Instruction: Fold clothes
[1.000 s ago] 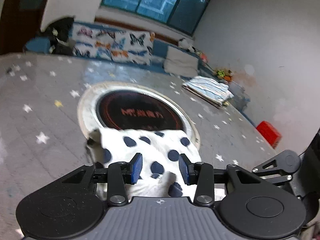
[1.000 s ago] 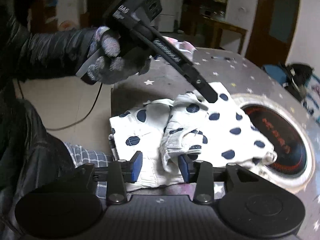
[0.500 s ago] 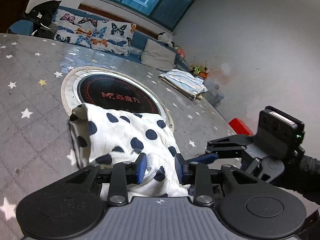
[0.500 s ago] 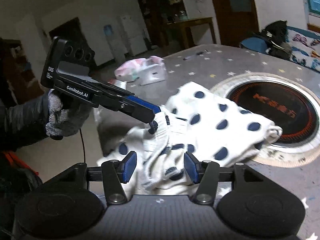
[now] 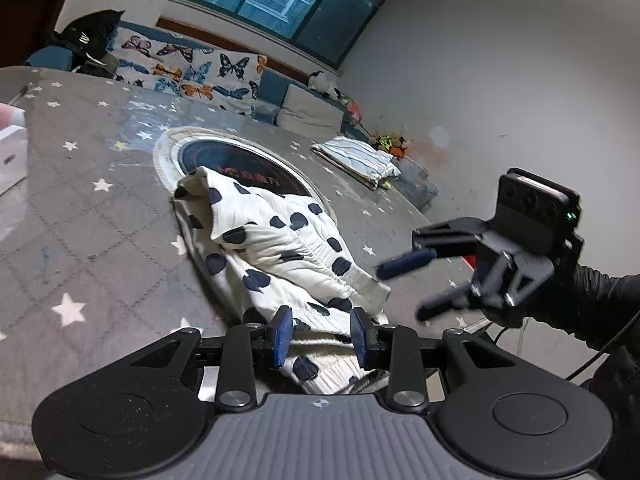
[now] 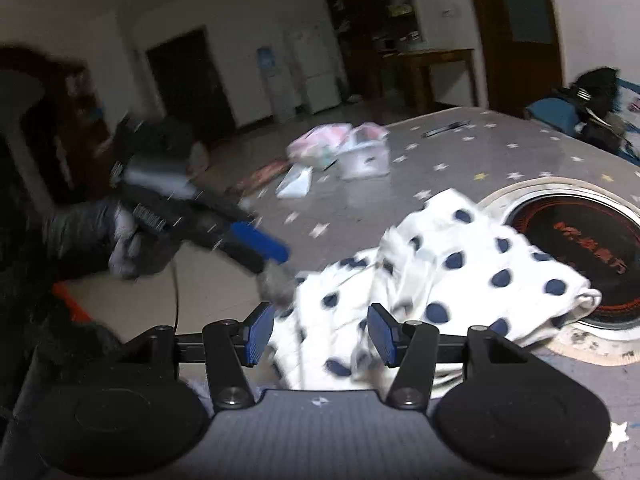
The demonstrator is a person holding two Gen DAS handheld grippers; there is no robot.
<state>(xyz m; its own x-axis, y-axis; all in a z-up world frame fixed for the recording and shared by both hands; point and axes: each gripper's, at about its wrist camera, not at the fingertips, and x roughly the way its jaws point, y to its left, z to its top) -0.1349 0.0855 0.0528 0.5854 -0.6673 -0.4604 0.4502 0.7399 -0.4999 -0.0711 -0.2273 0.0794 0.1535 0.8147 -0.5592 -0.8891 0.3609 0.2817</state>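
Note:
A white garment with dark blue dots (image 5: 276, 248) lies crumpled on the grey star-patterned table (image 5: 80, 240), partly over a round black hotplate (image 5: 240, 168). It also shows in the right wrist view (image 6: 460, 276). My left gripper (image 5: 320, 336) is open just above the garment's near edge, holding nothing. My right gripper (image 6: 320, 332) is open above the garment's other side, empty. The right gripper also shows in the left wrist view (image 5: 416, 286), off the garment's right end. The left gripper shows blurred in the right wrist view (image 6: 264, 252).
A folded striped cloth (image 5: 356, 158) lies at the table's far right edge. A white box (image 5: 10, 156) sits at the left edge. A plastic bag and small container (image 6: 348, 152) sit on the table's far side. A butterfly-print sofa (image 5: 188, 68) stands behind.
Both grippers have opened wider and drawn back from the garment. The garment has dropped onto the table in a looser heap.

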